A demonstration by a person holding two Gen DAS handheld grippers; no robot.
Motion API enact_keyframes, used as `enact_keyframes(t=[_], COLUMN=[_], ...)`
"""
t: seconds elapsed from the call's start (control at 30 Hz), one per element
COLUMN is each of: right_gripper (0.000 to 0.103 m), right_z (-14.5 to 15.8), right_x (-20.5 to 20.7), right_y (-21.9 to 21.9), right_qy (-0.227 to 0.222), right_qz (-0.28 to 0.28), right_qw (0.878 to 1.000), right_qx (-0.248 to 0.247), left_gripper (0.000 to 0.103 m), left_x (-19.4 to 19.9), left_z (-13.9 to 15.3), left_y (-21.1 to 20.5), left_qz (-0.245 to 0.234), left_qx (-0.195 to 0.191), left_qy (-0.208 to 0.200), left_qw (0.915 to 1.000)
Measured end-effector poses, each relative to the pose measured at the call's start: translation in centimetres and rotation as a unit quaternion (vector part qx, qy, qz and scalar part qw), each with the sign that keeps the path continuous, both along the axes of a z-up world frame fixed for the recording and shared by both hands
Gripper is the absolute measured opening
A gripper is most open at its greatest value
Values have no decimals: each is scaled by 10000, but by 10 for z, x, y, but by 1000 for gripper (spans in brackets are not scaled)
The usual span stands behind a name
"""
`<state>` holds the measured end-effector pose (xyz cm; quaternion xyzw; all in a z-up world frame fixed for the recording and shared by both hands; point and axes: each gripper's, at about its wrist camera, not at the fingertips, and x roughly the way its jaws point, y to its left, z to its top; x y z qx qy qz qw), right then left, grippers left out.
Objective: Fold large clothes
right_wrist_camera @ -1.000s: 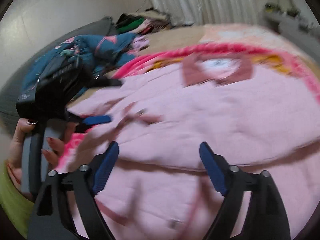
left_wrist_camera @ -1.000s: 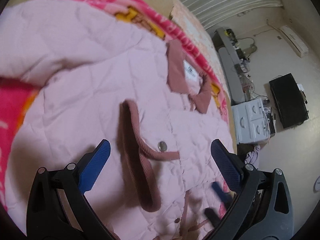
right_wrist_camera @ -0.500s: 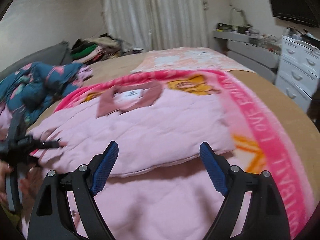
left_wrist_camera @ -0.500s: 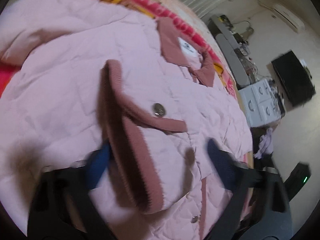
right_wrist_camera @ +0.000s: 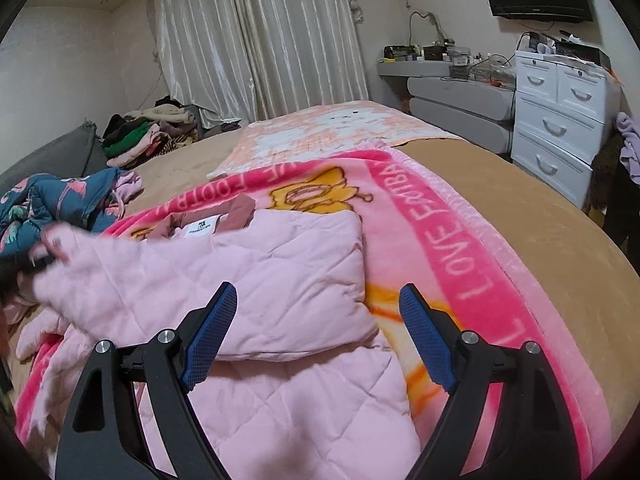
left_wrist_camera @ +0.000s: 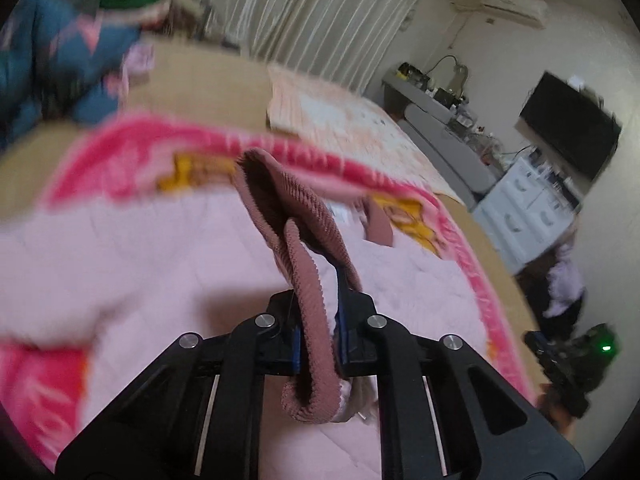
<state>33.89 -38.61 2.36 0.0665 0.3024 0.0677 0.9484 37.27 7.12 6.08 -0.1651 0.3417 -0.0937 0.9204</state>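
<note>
Since a second ago the left gripper (left_wrist_camera: 318, 344) has clamped its jaws onto the ribbed cuff (left_wrist_camera: 308, 304) of the pink quilted jacket (right_wrist_camera: 280, 264) and lifted it clear of the jacket's body, and the view has swung up from the fabric toward the room. The right gripper (right_wrist_camera: 318, 336) has slid across toward the jacket's right edge and hangs over it with its jaws spread, holding nothing.

The jacket lies flat on the pink blanket (right_wrist_camera: 460, 248), its right side already folded in over the middle. My worry is the cuff: only a narrow fold of ribbing sits between the pads, and a quick swing could pull it free or drag the sleeve askew, so the fold lands crooked. With the other gripper holding nothing down, the lifted sleeve may also tug the whole jacket sideways across the blanket.

Beyond the jacket the blanket covers a tan bed (right_wrist_camera: 520, 184), with a pale peach cloth (right_wrist_camera: 340, 128) past it. Left of the jacket lies a blue patterned garment (right_wrist_camera: 60, 200), and farther off a clothes heap (right_wrist_camera: 148, 132). Right of it stand white drawers (right_wrist_camera: 560, 120); curtains (right_wrist_camera: 260, 40) close the far wall.
</note>
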Motion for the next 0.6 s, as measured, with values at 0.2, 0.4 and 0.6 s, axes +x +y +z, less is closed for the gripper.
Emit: enact_keyframes(t=[0.2,0.4,0.6], right_gripper=[82,82,82], right_z=[-15,-33,-53], right_x=[19,36,50], right_y=[24,52,60], right_qy=[239,556,942], right_qz=[371,813,1000], right_qw=[9985,9935,9893], right_qx=[-310,-572,-499], left_gripper=[6,7,12], left_x=[20,30,31], left_z=[-35,-97,-124], left_y=[-2,16,26], left_qz=[40,185,180], left_qx=[838,1008,1045], left_qy=[406,988,1189], left_qw=[9956,9898,9872])
